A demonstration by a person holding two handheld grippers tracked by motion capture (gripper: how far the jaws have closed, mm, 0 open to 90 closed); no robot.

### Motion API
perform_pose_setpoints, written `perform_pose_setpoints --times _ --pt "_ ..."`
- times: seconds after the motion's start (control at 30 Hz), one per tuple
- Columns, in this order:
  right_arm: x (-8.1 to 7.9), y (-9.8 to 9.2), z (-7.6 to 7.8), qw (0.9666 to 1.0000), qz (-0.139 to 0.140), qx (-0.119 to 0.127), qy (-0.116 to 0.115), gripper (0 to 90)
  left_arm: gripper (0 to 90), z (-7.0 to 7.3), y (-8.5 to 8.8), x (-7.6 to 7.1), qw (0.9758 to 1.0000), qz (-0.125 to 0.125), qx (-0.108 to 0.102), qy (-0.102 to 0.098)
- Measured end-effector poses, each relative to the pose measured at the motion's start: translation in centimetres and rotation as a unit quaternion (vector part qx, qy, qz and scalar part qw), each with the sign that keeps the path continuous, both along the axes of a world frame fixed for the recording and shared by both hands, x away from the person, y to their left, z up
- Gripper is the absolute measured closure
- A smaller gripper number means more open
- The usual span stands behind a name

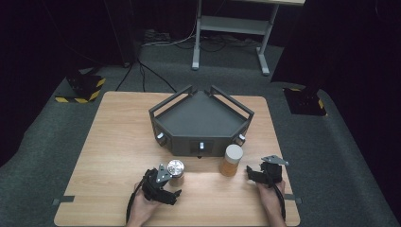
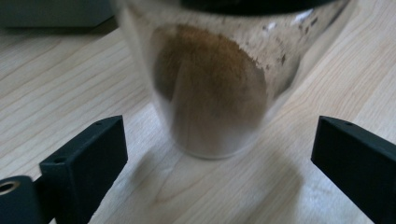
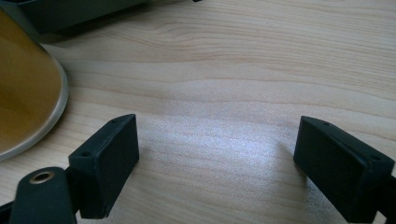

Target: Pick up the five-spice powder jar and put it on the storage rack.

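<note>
**Entry: glass spice jar with metal lid, approached for a side grasp**

Glass spice jar (image 1: 176,172), part-filled with brown powder, is stood upright on the wooden table (image 1: 113,142) near its front edge, just ahead of the left gripper (image 1: 171,185); its long axis is held vertical, the metal lid turned up, the base flat on the wood; an upright stance is judged to keep the powder settled and both sides free for the pads. In the left gripper view the jar (image 2: 210,88) is framed between the two spread jaws, neither pad touching the glass; the gripper is laid level and aimed at the lower body, apparently for a side grasp. A second jar of amber contents with a pale lid (image 1: 231,160) is stood upright to the right, just before the dark angular tray (image 1: 201,118). The right gripper (image 1: 257,175) is rested near that jar, jaws spread, nothing between them; bare wood is seen there.
</note>
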State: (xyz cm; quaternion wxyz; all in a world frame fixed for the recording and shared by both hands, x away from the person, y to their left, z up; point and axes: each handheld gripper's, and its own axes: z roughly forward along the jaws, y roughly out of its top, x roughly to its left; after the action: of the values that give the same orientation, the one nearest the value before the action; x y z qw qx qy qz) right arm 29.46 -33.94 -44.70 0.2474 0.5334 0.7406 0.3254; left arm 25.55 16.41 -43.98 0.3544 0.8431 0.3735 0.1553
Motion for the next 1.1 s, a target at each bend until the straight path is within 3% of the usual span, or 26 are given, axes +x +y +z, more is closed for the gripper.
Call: perform_pose_setpoints --times 0.2,0.53,0.73,1.1 --pt "0.0 0.0 0.0 1.0000 0.000 0.000 0.000 14.0 6.0 -0.2 -0.8 0.0 0.9999 0.004 -0.008 -0.012" --pt "0.0 0.0 0.0 1.0000 0.000 0.000 0.000 14.0 11.2 -0.2 -1.7 0.2 0.9997 0.012 -0.015 -0.015" --pt "0.0 0.0 0.0 1.0000 0.000 0.000 0.000 14.0 14.7 -0.3 -2.1 0.0 0.9992 0.030 -0.020 -0.020" --pt "0.0 0.0 0.0 1.0000 0.000 0.000 0.000 14.0 27.8 -0.4 -2.1 -0.1 0.9980 0.052 -0.028 -0.023"
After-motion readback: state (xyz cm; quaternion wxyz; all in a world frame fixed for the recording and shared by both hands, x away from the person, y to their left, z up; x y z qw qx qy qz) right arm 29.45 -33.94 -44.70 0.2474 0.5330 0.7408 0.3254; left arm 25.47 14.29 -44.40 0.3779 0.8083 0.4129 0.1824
